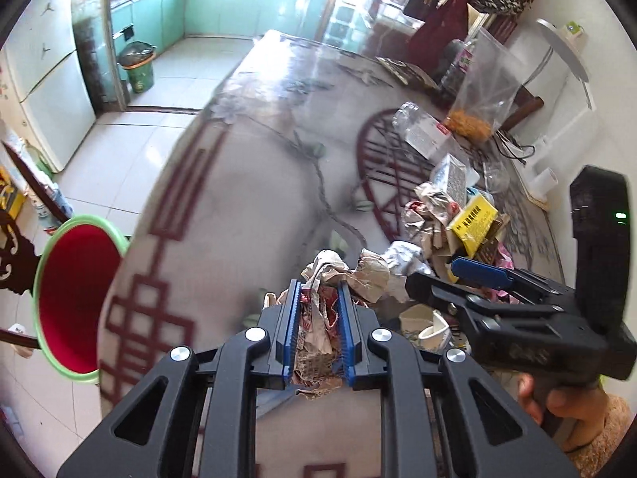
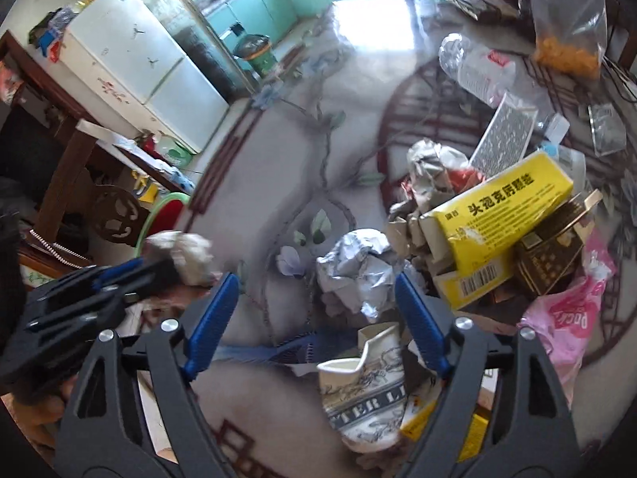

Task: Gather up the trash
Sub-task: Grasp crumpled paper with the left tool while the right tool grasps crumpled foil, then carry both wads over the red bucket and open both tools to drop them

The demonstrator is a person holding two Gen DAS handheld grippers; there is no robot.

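Crumpled printed newspaper wad (image 1: 318,334) sits pinched between the pressed-together pads of the left tool (image 1: 318,298), low centre of the left view, just above the patterned worktop (image 1: 239,199). Judging by that, one piece of trash is in hand and wants carrying to the red green-rimmed bin (image 1: 75,298) at lower left. The right tool (image 2: 314,298), spread wide, hovers over a crumpled silver foil ball (image 2: 358,271), likely its next pick. Close beside lie a torn paper cup (image 2: 362,390), yellow medicine box (image 2: 505,215) and pink plastic bag (image 2: 565,318), which crowd the grasp.
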